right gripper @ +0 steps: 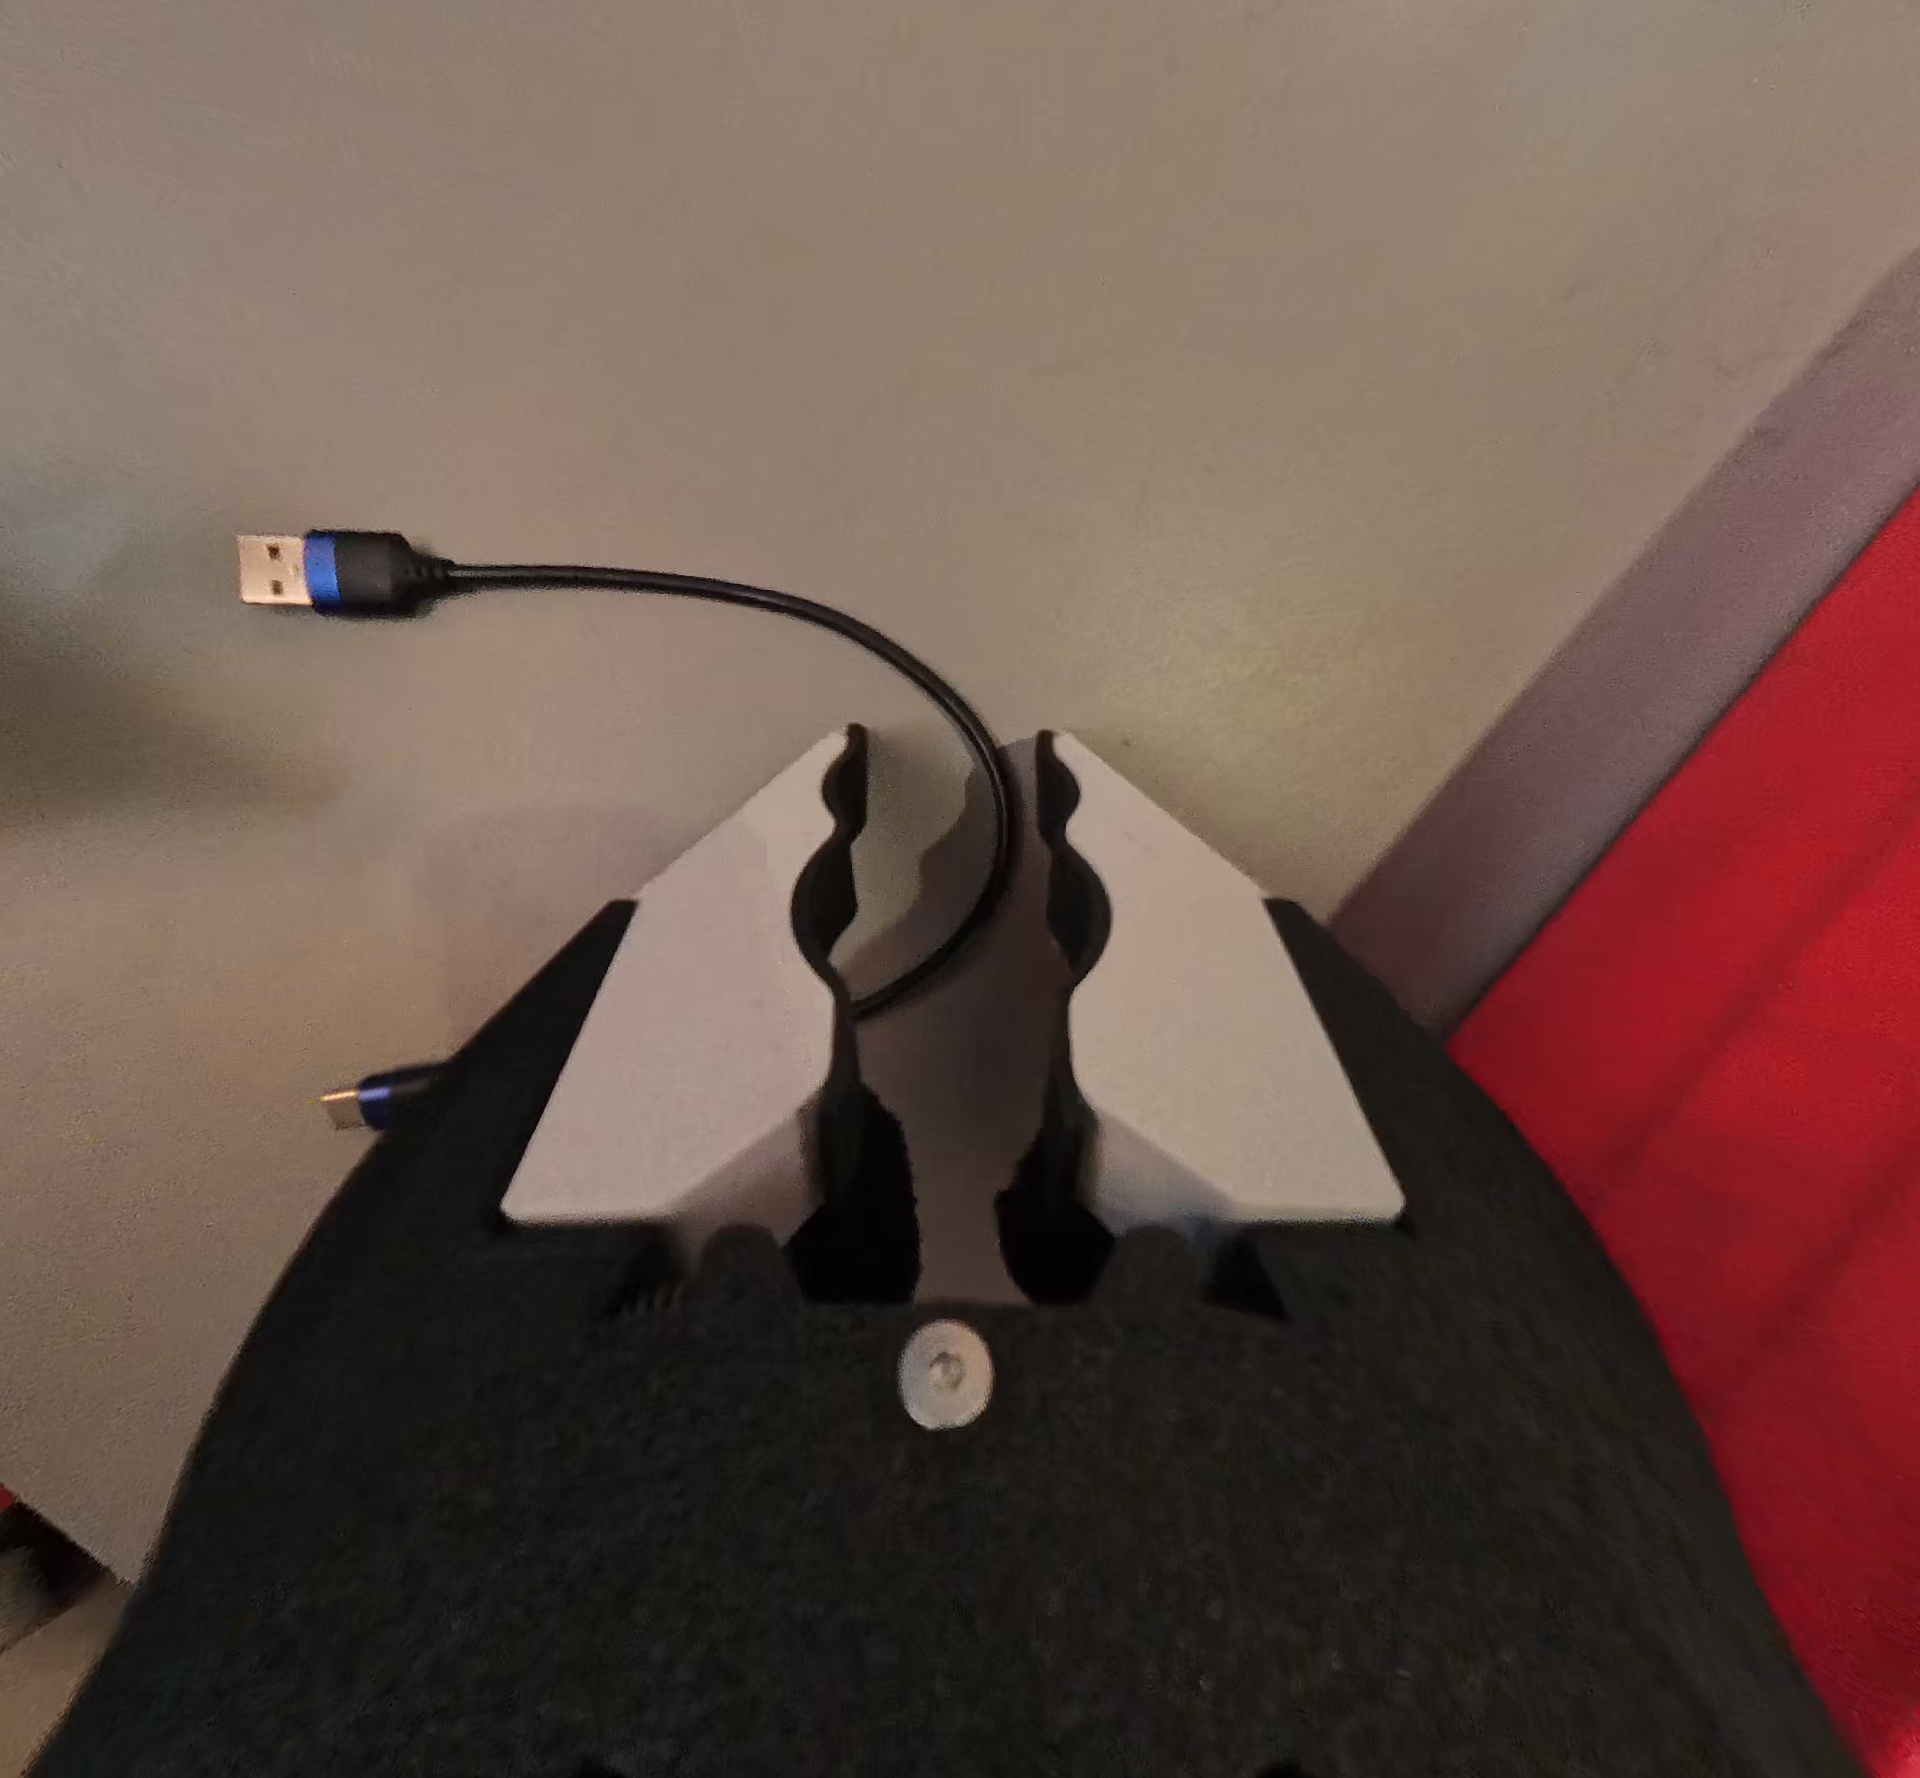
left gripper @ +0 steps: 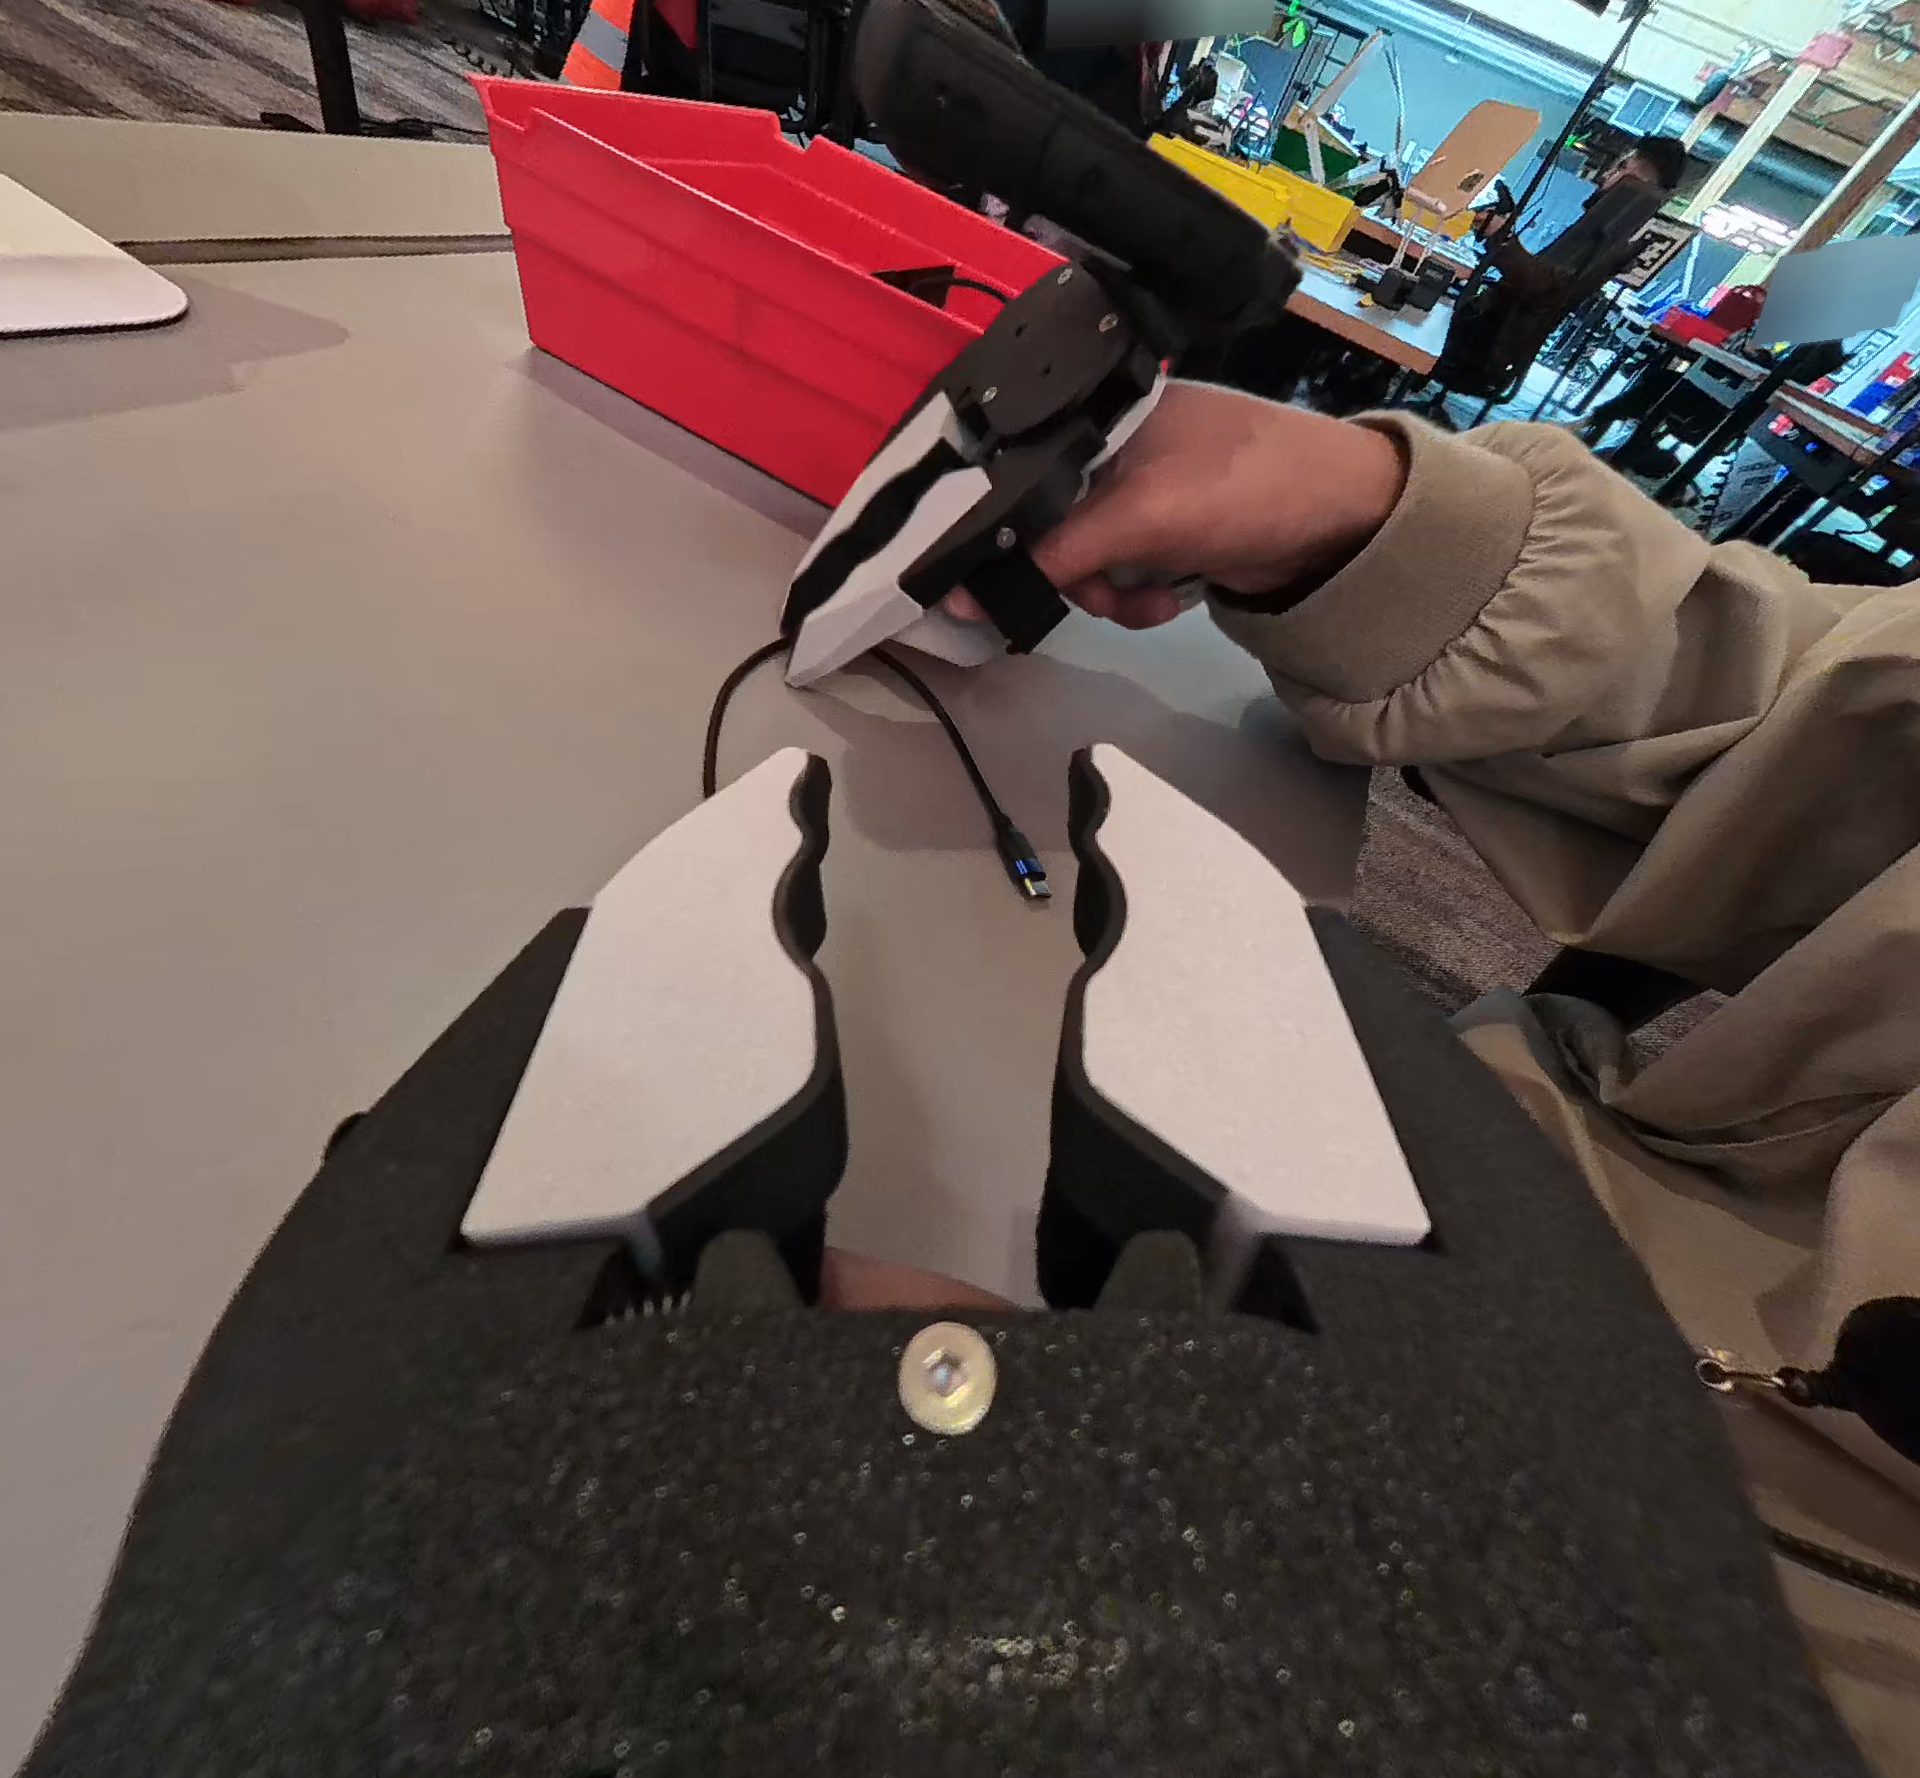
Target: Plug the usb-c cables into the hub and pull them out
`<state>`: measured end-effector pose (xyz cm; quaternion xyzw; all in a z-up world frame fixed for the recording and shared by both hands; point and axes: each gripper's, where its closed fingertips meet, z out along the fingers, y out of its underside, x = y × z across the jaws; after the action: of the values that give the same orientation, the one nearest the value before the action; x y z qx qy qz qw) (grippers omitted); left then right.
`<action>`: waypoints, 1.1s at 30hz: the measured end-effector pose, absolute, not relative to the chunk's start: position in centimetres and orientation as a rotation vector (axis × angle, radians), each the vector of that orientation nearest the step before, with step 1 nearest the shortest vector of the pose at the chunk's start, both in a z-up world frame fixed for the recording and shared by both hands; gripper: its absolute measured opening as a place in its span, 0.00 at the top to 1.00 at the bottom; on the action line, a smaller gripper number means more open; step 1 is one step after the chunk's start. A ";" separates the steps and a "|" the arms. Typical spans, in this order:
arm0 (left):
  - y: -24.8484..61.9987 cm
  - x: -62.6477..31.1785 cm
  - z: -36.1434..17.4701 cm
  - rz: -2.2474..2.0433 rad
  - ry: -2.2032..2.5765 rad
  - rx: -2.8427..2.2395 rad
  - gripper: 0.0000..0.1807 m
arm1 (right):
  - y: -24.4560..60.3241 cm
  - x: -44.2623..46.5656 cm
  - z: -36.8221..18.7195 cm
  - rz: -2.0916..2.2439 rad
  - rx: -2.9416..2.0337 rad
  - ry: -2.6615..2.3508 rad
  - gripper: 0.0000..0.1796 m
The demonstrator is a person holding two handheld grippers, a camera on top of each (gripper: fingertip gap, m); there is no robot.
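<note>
Right gripper (right gripper: 951, 741), white wedge fingers with black wavy pads: jaws narrowly parted, tips down at the grey matte tabletop (right gripper: 1039, 222), straddling the thin black usb cable (right gripper: 790, 601). The cable runs between the pads but isn't pinched yet, as far as the right wrist view shows. Left gripper (left gripper: 945, 762), same build: jaws wide apart, holding nothing, hovering above the table with the cable's blue-ringed usb-c plug (left gripper: 1027, 871) lying just ahead between its tips. The other end, a blue-collared usb-a plug (right gripper: 312, 570), lies flat off to the left in the right wrist view. Red plastic bin (left gripper: 727, 274) stands behind the right gripper, with another black cable poking over its rim.

Step in hand looks like picking up the cable. Best to close the right jaws on the cord near the plug rather than mid-loop, since a thin limp cord will likely swing or slip. Left can then take the plug body squarely.

No hub visible in either view, maybe in the bin, can't tell. Cable middle is hidden under the right fingers. The right view is dim and soft. A white flat object at the table's left edge is cut off.
</note>
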<state>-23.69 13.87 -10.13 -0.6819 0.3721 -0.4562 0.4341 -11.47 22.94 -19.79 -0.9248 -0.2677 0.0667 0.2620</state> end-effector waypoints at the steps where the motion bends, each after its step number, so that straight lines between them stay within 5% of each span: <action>1: 13.8 -23.7 -10.1 -1.136 0.929 -1.696 0.76 | 22.9 -11.6 -19.8 0.214 -2.506 -0.706 0.85; 3: 13.8 -23.6 -10.1 -1.135 0.933 -1.696 0.76 | 22.9 -11.5 -19.8 0.204 -2.494 -0.741 0.97; 11: 13.8 -23.3 -10.2 -1.129 0.941 -1.692 0.76 | 22.4 -13.8 -17.6 0.251 -2.341 -0.917 0.99; 25: 13.8 -23.1 -10.4 -1.144 0.942 -1.697 0.76 | 20.9 1.8 5.5 -0.157 -1.930 -0.524 0.99; 33: 13.4 -22.5 -10.6 -1.140 0.968 -1.699 0.76 | 21.5 10.5 1.2 -0.121 -2.094 -0.339 0.99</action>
<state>-22.53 13.45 -10.60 -0.6793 0.3869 -0.4559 0.4253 10.54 21.46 1.25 -0.8609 -0.1392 -0.0497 0.4868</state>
